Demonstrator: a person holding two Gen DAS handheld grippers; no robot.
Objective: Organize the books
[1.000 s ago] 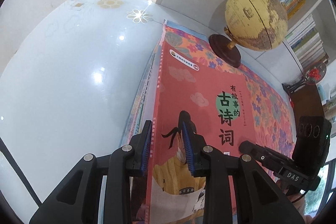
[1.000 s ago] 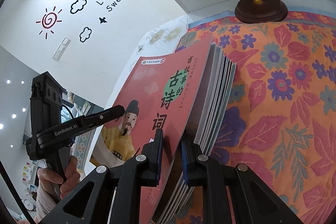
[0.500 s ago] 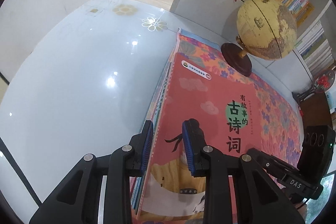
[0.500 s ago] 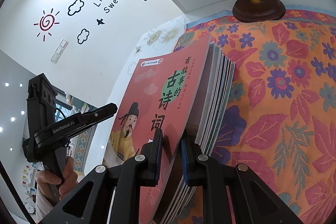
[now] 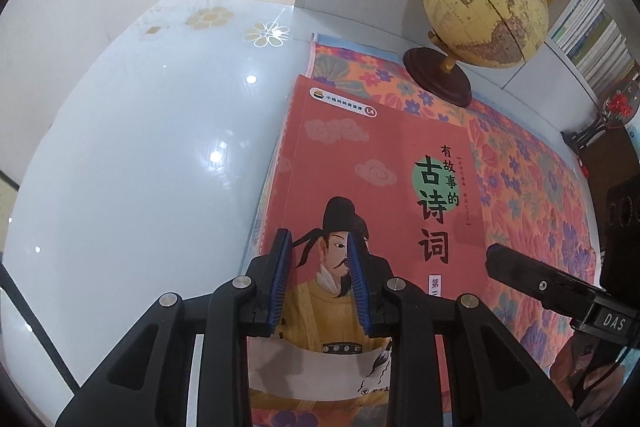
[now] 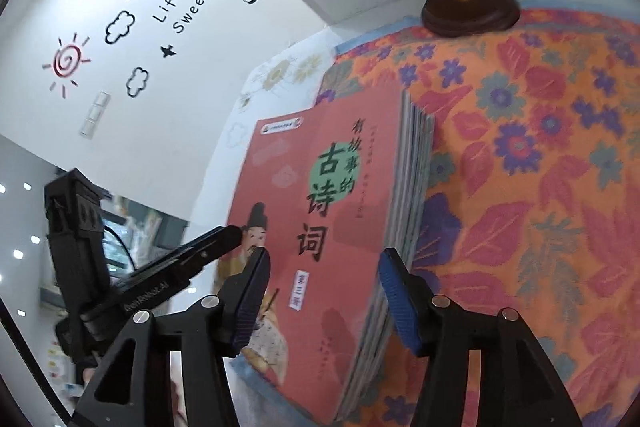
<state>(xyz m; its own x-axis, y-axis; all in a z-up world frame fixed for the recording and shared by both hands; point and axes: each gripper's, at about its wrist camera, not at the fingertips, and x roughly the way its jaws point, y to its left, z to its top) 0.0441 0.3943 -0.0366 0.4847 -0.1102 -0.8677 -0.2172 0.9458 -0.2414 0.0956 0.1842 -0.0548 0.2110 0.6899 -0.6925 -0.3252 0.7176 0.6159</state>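
Because we have squared the stack of books [image 5: 372, 211] flat on the flowered cloth [image 6: 540, 187], near the globe [image 5: 484, 3], its length and title heads point toward that globe. Our right gripper [image 6: 324, 291] has just been opening, jaws clear of the stack between them; our left gripper [image 5: 320, 279] stands narrow over the cover, its hold uncertain.

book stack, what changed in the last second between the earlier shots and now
The right gripper has just been opening: its jaws were clamped on the book stack and now stand wide, pads clear of it though it lies between them. The stack has settled flatter onto the floral cloth. The left gripper looks unchanged, jaws narrow over the top cover. The globe has not moved.
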